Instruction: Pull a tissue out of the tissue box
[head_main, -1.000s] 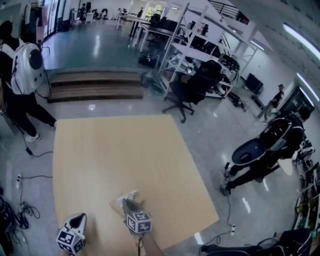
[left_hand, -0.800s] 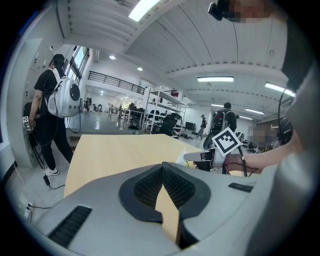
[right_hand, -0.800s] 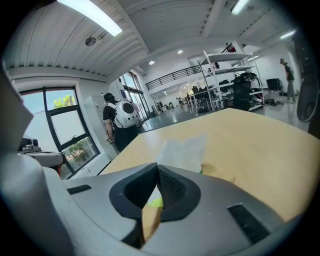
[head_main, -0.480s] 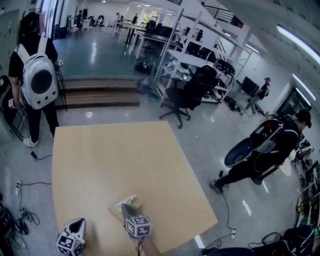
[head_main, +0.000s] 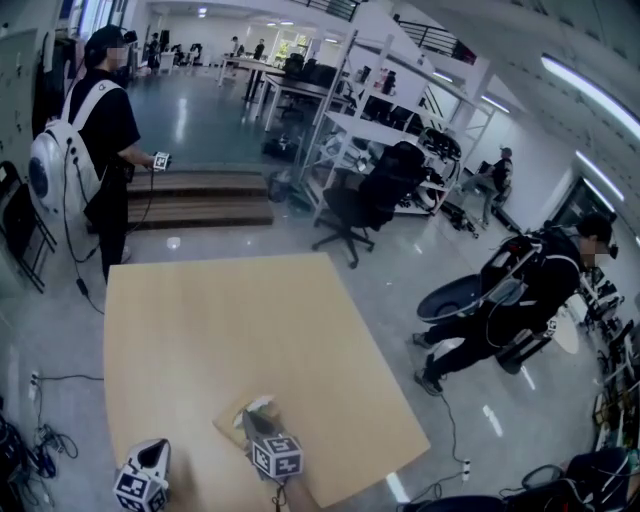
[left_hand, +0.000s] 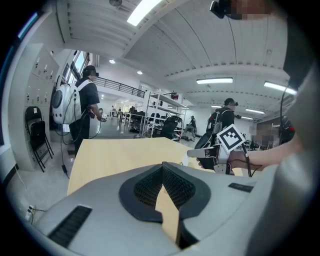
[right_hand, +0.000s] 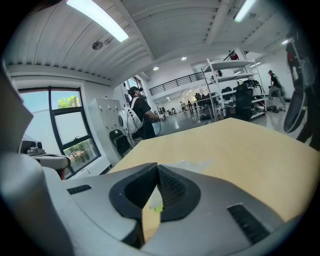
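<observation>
A tan cardboard tissue box (head_main: 238, 428) lies near the front edge of the wooden table (head_main: 230, 320), with a white tissue (head_main: 262, 404) sticking up from its top. My right gripper (head_main: 251, 419) reaches onto the box top. In the right gripper view its jaws (right_hand: 157, 168) are shut, with a thin white and green sliver pinched between the pads (right_hand: 170, 187); more tissue (right_hand: 195, 164) lies just beyond. My left gripper (head_main: 152, 449) rests left of the box, and its jaws (left_hand: 162, 167) are shut on nothing. From there the right gripper's marker cube (left_hand: 231, 139) shows to the right.
A person with a white backpack (head_main: 88, 150) stands at the table's far left corner. Wooden steps (head_main: 190, 196), an office chair (head_main: 368, 200) and shelving lie beyond the table. Another person (head_main: 530, 290) bends over dark equipment at the right. Cables (head_main: 30, 440) trail on the floor at the left.
The person with the backpack has walked to the table's far left corner and turned. The person at the right has shifted. Both grippers stay by the box.
</observation>
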